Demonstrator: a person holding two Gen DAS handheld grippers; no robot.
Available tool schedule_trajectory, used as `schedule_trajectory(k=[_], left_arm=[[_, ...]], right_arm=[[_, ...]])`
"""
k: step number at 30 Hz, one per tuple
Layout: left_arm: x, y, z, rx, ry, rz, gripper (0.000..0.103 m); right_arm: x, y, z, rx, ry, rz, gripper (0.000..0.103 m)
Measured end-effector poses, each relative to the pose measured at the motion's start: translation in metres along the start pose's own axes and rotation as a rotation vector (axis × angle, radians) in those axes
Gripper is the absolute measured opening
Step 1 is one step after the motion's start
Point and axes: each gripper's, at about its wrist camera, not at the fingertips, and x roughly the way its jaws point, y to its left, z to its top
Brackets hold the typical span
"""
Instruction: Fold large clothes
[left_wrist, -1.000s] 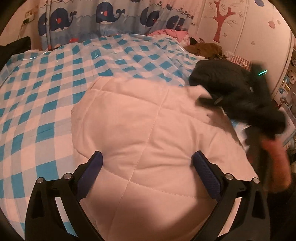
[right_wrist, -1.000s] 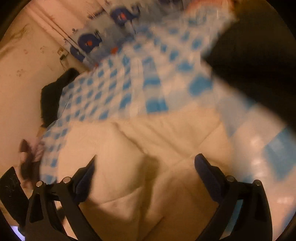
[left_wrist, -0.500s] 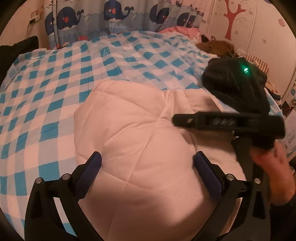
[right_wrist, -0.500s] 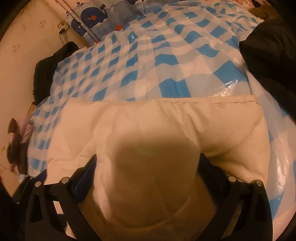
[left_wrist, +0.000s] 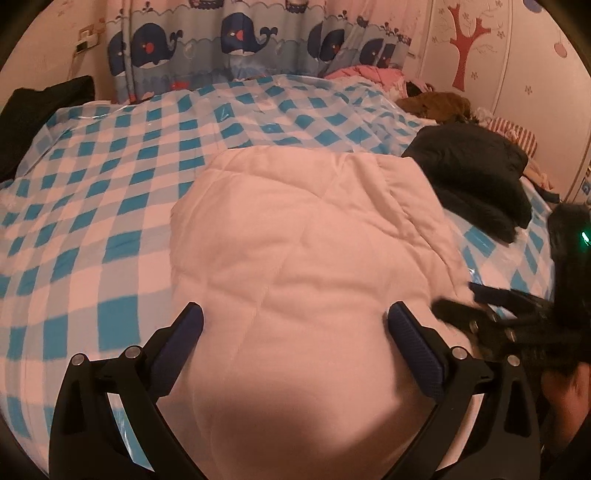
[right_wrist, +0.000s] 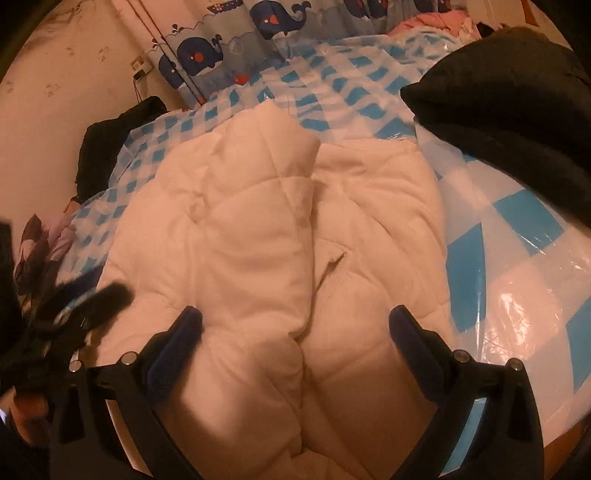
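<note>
A white quilted padded jacket (left_wrist: 306, 258) lies folded into a thick bundle on the blue-and-white checked bed. In the right wrist view the jacket (right_wrist: 280, 236) shows a folded flap lying over its left half. My left gripper (left_wrist: 295, 332) is open and empty, hovering over the near part of the jacket. My right gripper (right_wrist: 295, 328) is open and empty above the jacket's near end. The right gripper also shows at the right edge of the left wrist view (left_wrist: 509, 325). The left gripper shows blurred at the left edge of the right wrist view (right_wrist: 74, 306).
A folded black garment (left_wrist: 476, 184) lies on the bed right of the white jacket, also large at the upper right of the right wrist view (right_wrist: 517, 103). More clothes (left_wrist: 436, 103) are piled at the far right. A dark garment (right_wrist: 110, 144) sits at the bed's left edge. A whale-print curtain (left_wrist: 236, 48) hangs behind.
My right gripper has let go of the jacket flap and pulled back to the right. The flap now lies flat on the bundle. My left gripper stayed open and rose slightly.
</note>
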Motion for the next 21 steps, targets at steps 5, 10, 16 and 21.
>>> schedule_trajectory(k=[5, 10, 16, 21], left_arm=[[-0.020, 0.005, -0.017, -0.011, -0.020, 0.004, 0.096], [-0.016, -0.003, -0.026, 0.023, -0.009, 0.012, 0.096], [-0.030, -0.008, -0.033, 0.048, -0.023, 0.029, 0.096], [-0.034, -0.006, -0.034, 0.050, -0.029, 0.030, 0.096]], right_arm=[[-0.045, 0.010, -0.016, -0.024, -0.054, -0.059, 0.096], [-0.020, -0.015, -0.046, 0.024, 0.003, -0.019, 0.097], [-0.033, -0.013, -0.037, 0.048, 0.026, -0.027, 0.096], [-0.050, -0.009, -0.057, 0.000, 0.015, -0.087, 0.096]])
